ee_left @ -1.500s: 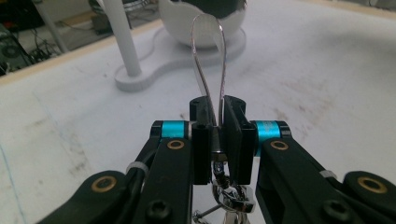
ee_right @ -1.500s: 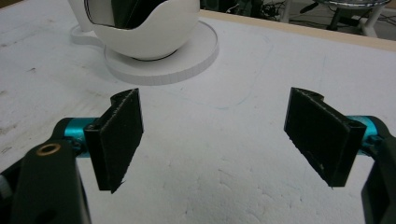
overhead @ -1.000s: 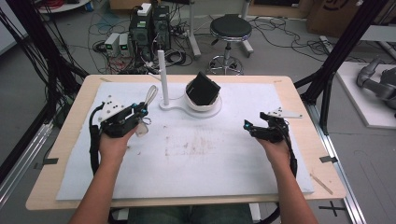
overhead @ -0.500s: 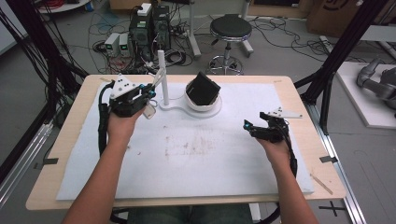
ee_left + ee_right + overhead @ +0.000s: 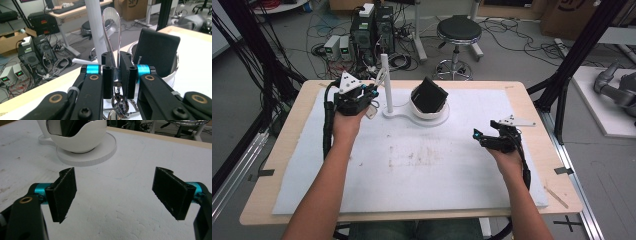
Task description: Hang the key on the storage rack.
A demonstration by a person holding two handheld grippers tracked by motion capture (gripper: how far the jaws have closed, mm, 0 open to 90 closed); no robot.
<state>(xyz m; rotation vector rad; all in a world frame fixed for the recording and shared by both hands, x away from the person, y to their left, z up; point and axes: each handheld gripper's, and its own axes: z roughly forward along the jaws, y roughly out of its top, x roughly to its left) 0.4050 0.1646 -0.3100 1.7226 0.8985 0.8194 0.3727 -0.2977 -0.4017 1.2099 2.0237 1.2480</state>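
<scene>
Left gripper (image 5: 371,93): moved up beside white post (image 5: 385,80), fingers clamping spoon (image 5: 111,30).
Right gripper (image 5: 477,135): unmoved, fingers apart over bare desk (image 5: 422,170).

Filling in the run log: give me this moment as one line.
left gripper: shut on spoon, raised beside white post | right gripper: open, empty, over table | bowl: holds black block

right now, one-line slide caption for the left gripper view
Left tongs shut on a shiny metal spoon, beside a white upright post and a white bowl holding a black box.
</scene>
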